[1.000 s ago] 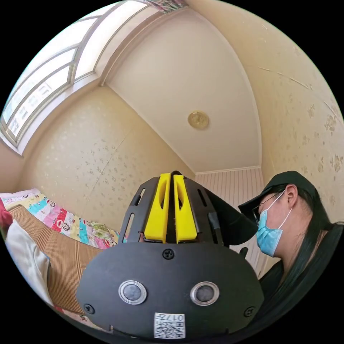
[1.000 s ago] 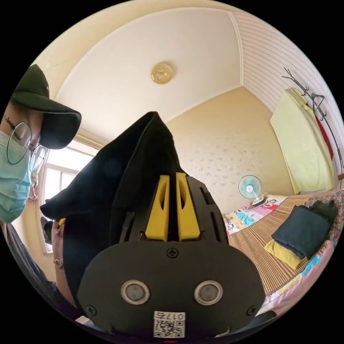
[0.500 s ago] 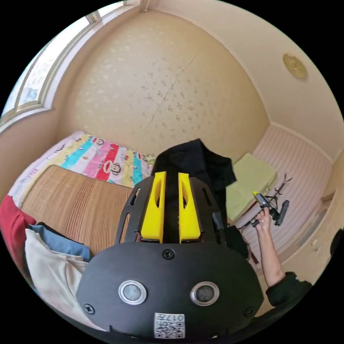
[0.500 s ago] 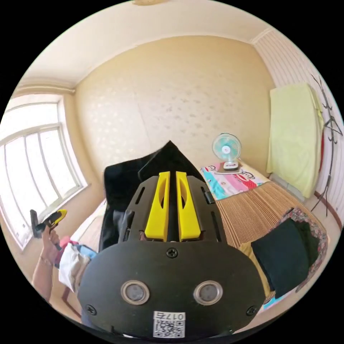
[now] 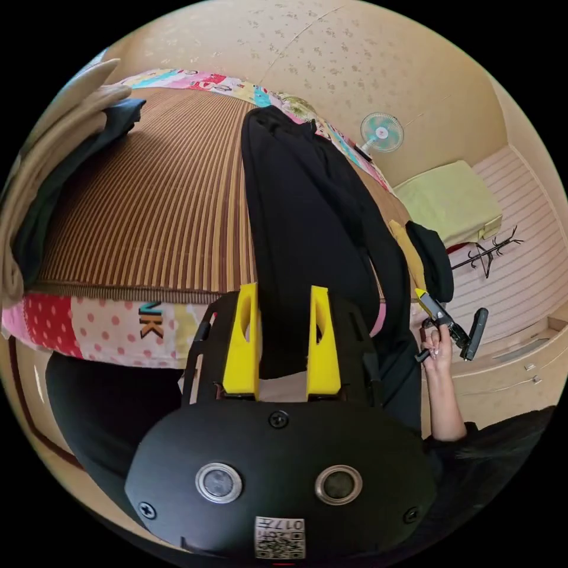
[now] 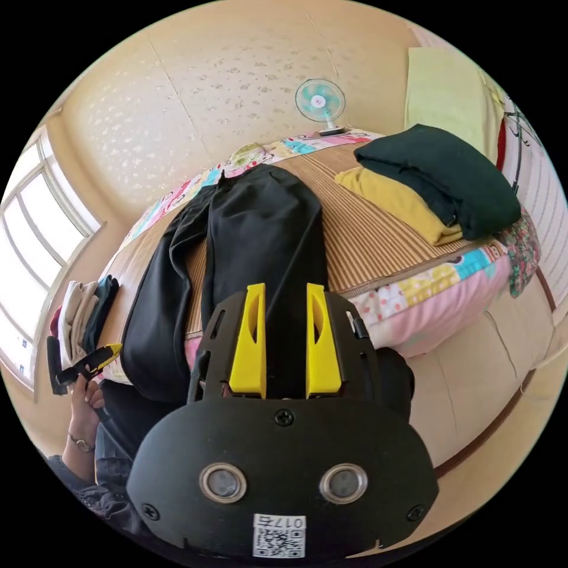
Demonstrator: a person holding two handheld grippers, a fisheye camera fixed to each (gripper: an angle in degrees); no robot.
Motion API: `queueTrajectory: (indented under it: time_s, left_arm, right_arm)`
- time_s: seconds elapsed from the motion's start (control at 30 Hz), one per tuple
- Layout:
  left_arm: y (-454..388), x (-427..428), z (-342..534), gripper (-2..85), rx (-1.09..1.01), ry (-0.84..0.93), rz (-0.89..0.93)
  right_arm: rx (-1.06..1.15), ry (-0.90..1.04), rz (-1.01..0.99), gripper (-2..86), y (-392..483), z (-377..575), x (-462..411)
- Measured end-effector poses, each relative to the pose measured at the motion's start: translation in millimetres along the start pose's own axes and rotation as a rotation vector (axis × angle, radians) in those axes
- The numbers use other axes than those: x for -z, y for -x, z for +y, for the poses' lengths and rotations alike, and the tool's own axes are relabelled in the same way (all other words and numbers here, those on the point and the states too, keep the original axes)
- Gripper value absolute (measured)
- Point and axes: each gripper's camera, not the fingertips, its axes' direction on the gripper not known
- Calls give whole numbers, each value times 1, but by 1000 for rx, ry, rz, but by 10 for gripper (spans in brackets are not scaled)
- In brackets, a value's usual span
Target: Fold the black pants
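Note:
The black pants (image 5: 307,225) lie stretched along the striped mat (image 5: 148,207) on the bed, legs running away from me and the near end hanging over the bed's edge. My left gripper (image 5: 284,290) is open, its yellow jaws standing apart on either side of the pants' near end. In the right gripper view the pants (image 6: 260,236) show both legs side by side, and my right gripper (image 6: 285,287) is open just above their near end. A hand holds the right gripper (image 5: 449,328) in the left gripper view; another hand holds the left gripper (image 6: 83,367).
A folded dark green garment on a yellow one (image 6: 438,171) sits at the bed's right side. A stack of pale and dark clothes (image 6: 83,307) lies at the left. A small fan (image 6: 319,100) stands at the far end. The patterned quilt (image 6: 444,296) drapes the bed's edge.
Both grippers came down from holding the pants up in the air to the bed. The pants now lie on the mat, and both pairs of jaws have opened.

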Motion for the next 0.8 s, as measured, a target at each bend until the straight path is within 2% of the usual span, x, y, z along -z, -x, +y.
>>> queueTrajectory:
  time_s: [0.07, 0.13, 0.2, 0.27, 0.33, 0.4, 0.47, 0.57, 0.63, 0.7, 0.8]
  left_arm:
    - [1, -2, 7, 55, 78, 40, -24]
    - [18, 2, 5, 6, 85, 123, 125]
    - [34, 29, 11, 0, 110, 68, 229]
    - [40, 57, 20, 0, 95, 17, 157]
    - [46, 73, 32, 6, 94, 50, -37]
    - [58, 76, 43, 18, 166, 67, -69]
    - [66, 84, 56, 40, 221, 33, -27]
    - [59, 104, 68, 65, 193, -64, 100]
    - [37, 113, 66, 72, 121, -101, 205]
    - [12, 113, 57, 90, 38, -77, 292]
    - [-34, 103, 35, 121, -87, -1, 478]
  right_arm:
    - [-7, 45, -37, 156, -9, 1, 4]
    - [12, 147, -113, 184, -14, -2, -3]
    - [62, 183, -100, 197, -10, 1, -8]
    - [123, 220, -49, 197, -1, 4, -13]
    - [169, 272, 1, 184, 7, 7, -19]
    - [198, 321, 65, 108, 10, 8, -19]
    - [151, 307, 109, 41, 0, 6, -4]
    - [24, 249, 122, 29, -39, 6, 37]
    - [-72, 191, 9, 26, -69, 6, 68]
    - [-165, 82, -258, 23, -98, 4, 110]
    - [-34, 64, -455, 22, -88, -8, 136]
